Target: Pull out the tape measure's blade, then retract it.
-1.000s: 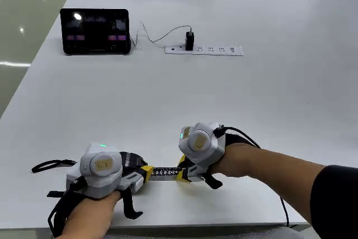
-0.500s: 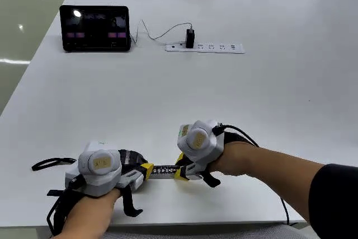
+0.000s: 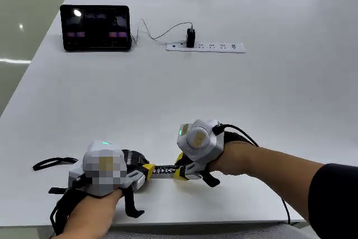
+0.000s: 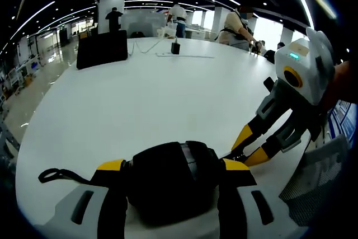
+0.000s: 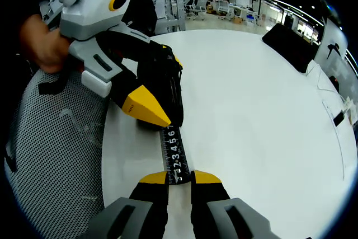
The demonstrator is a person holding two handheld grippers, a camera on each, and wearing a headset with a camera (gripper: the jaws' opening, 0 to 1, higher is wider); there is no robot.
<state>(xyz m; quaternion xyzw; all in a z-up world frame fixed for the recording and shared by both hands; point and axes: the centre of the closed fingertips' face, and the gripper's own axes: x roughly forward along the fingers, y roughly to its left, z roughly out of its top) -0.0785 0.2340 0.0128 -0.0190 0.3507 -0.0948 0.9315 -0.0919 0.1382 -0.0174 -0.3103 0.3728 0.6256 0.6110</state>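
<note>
1. Black, rounded tape measure case [image 4: 170,180] flat on the white table [image 3: 224,99], close to its near edge. Pinned there between the yellow-tipped jaws of the left gripper [image 4: 172,166], closed snug on both flanks, likely to anchor it against the pull.
2. Short run of blade [image 5: 174,155] out of the case's mouth, numerals up, low along the tabletop. Free end pinched in the right gripper [image 5: 179,178], jaws nearly together with just the strip between them, probably to ease it back in rather than let it snap.
3. Right gripper just beside the case, almost tip to tip with the left one in the head view. Judged late in the retract stage, with little blade left to return.
4. Black wrist strap [image 4: 56,174] trailing from the case on the side away from the blade, slack on the table.
5. Well beyond the case, toward the table's far side: a dark tablet [image 3: 95,28], then a white power strip [image 3: 205,47] with a black charger [image 3: 190,40] plugged in and a thin cable running to the tablet.
6. Against a second ago: right gripper a touch nearer the case, exposed blade slightly shorter. Case, left gripper's hold, tablet and power strip unchanged, apart from a small camera shift.
</note>
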